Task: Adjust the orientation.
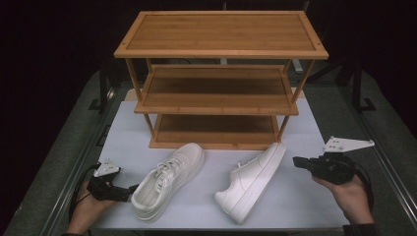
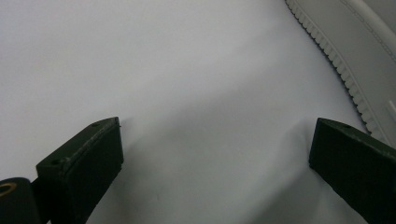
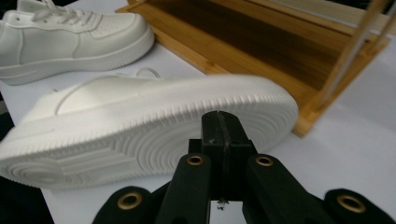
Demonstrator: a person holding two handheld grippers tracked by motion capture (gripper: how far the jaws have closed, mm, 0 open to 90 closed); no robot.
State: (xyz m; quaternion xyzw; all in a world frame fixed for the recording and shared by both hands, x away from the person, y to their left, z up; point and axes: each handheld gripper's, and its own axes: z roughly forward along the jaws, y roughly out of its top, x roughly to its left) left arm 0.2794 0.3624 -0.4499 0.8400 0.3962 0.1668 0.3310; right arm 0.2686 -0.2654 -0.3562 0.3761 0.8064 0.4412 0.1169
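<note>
We see our right gripper [image 1: 298, 161] clamped tight on nothing at three o'clock of the tipped right shoe [image 1: 252, 181]; left gripper [image 1: 132, 189] gapes empty

Two shoes side by side, left shoe [image 1: 169, 179] and right shoe [image 1: 252, 181], near of the far rack [image 1: 221, 78] on the table [image 1: 305, 196].

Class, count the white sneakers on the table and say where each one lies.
2. The left sneaker stands upright near the left gripper; the right sneaker lies tipped on its side before the wooden shoe rack, near the right gripper.
</note>
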